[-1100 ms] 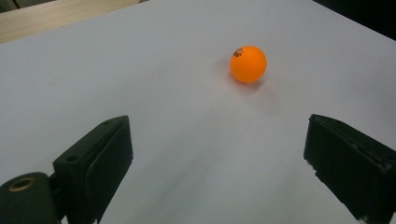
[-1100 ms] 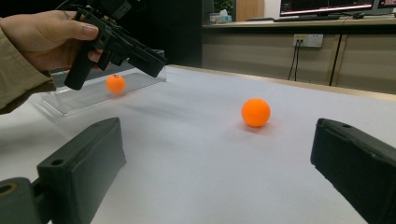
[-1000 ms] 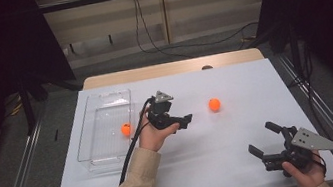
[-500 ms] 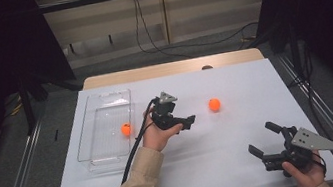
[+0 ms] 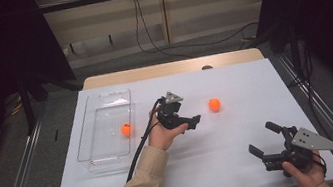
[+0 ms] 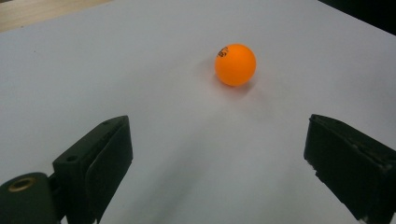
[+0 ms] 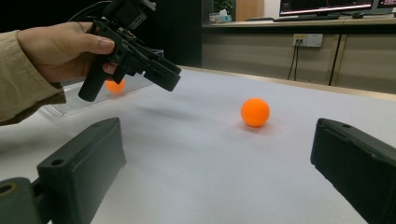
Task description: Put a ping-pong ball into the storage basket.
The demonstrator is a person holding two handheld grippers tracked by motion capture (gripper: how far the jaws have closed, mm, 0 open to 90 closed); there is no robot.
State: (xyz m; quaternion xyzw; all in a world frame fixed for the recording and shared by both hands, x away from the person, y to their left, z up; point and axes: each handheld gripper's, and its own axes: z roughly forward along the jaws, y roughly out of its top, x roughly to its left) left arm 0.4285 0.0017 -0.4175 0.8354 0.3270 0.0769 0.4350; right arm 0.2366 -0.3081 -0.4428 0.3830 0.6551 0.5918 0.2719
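- The left tongs [image 5: 194, 119] were spread wide and held nothing; in the left gripper view the loose orange ball [image 6: 235, 64] lay ahead between the two jaws, not yet reached, so I judge the gap was kept wide to take the ball in.
- The loose orange ball rested on the white worktop [image 5: 226, 165], near the left tongs and well apart from the clear tray [image 5: 85, 136].
- A second orange ball [image 5: 126, 128] lay inside the clear tray, on the far side of the left hand [image 5: 163, 135] from the loose ball; probably the tray was the collecting place.
- The right tongs [image 5: 264, 146] were also spread and empty, held low and well apart from the loose ball, seemingly waiting.
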